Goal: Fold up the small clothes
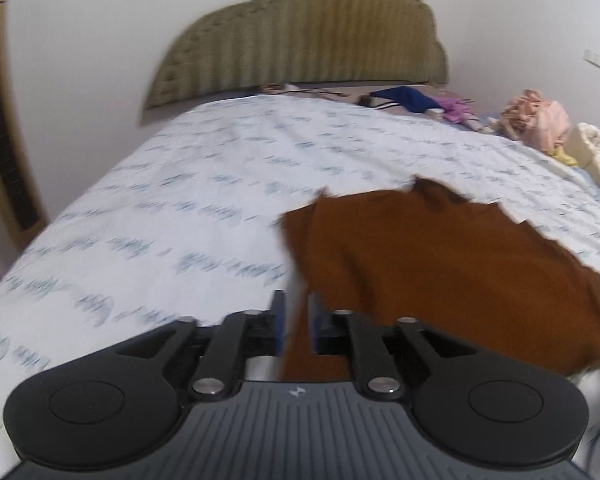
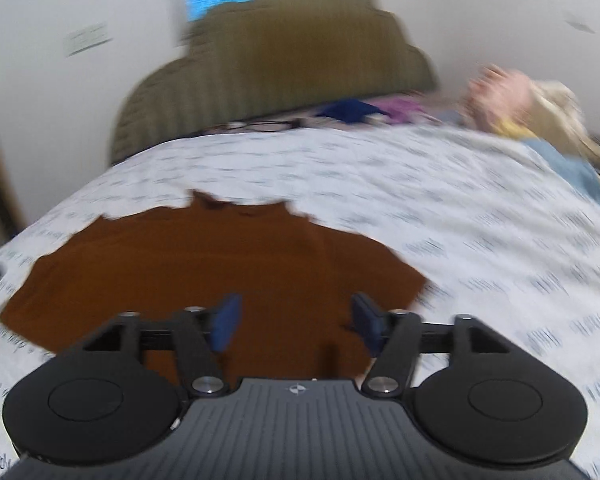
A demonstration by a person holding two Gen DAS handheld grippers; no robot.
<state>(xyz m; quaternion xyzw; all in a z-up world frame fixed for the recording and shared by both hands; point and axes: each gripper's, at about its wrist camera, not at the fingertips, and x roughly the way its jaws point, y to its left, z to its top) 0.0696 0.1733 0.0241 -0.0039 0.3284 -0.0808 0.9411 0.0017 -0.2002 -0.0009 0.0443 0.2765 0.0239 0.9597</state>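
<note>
A small rust-brown garment (image 1: 440, 260) lies spread flat on the white patterned bed sheet (image 1: 180, 200), its ragged far edge towards the headboard. My left gripper (image 1: 296, 320) hovers at the garment's left edge with its blue pads a narrow gap apart; the cloth edge shows in that gap, and the pads do not press on it. In the right wrist view the same garment (image 2: 220, 260) fills the lower left. My right gripper (image 2: 296, 320) stands wide open above the garment's near right part, nothing pinched between its pads.
An olive padded headboard (image 1: 320, 40) stands against the white wall. At the bed's far right lie a dark blue garment (image 1: 400, 98), a purple one (image 1: 456, 108) and a heap of pink and cream clothes (image 1: 540, 120). Bare sheet (image 2: 460, 220) stretches on both sides of the brown garment.
</note>
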